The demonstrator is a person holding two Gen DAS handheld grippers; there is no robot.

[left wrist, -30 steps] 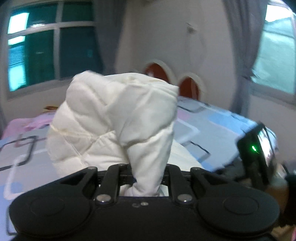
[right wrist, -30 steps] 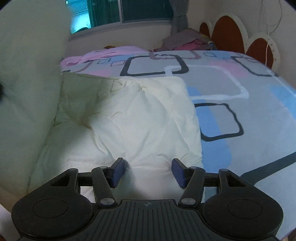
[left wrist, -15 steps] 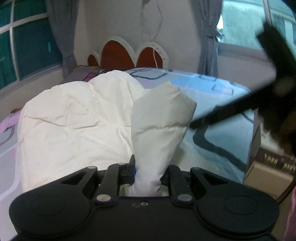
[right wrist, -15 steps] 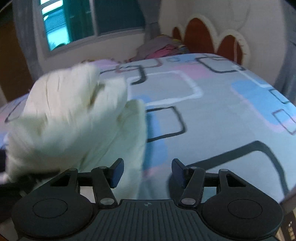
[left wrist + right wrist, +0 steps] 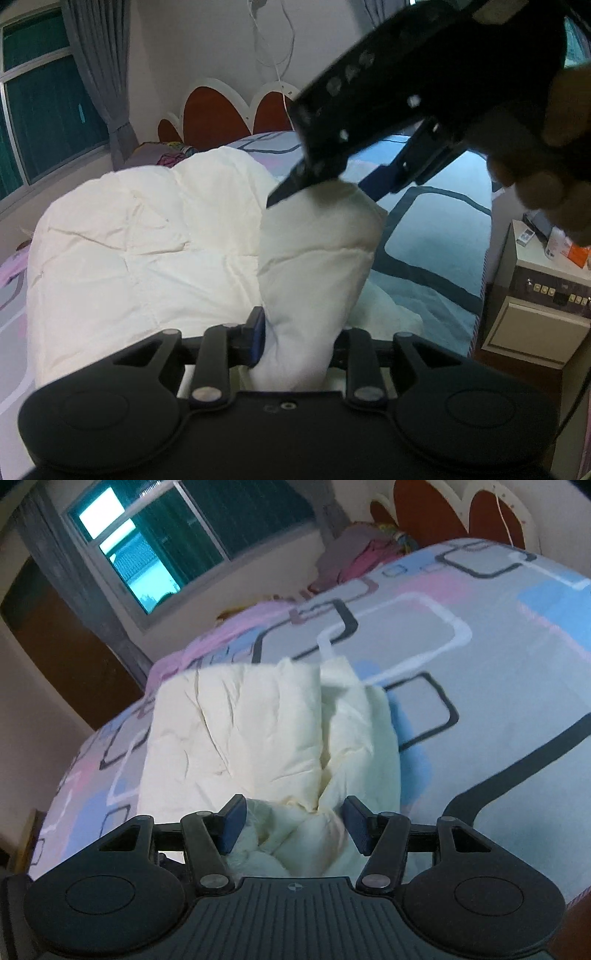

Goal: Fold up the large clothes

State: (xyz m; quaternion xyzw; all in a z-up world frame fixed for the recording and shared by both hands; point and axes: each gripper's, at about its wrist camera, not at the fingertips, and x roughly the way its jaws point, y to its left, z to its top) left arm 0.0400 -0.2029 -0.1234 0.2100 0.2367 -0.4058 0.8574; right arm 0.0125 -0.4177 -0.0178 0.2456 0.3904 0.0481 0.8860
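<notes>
Fold-laying step: left gripper (image 5: 295,341) fingers opening around the padded white quilted garment (image 5: 147,251) corner at 12 o'clock; right gripper (image 5: 291,825) half-open, empty. Next: withdraw, smooth fold.

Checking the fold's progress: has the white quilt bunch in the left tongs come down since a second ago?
Yes. The bunch now sits below the headboard; earlier it rose above it.

A: Quilted garment (image 5: 147,251): cream cloth, matt, puffy, stitched seams.
B: Bedsheet (image 5: 480,686): smooth printed cloth. Left gripper (image 5: 295,339): matt black plastic, metal pivot pins. Headboard (image 5: 218,114): reddish wood, white trim.
</notes>
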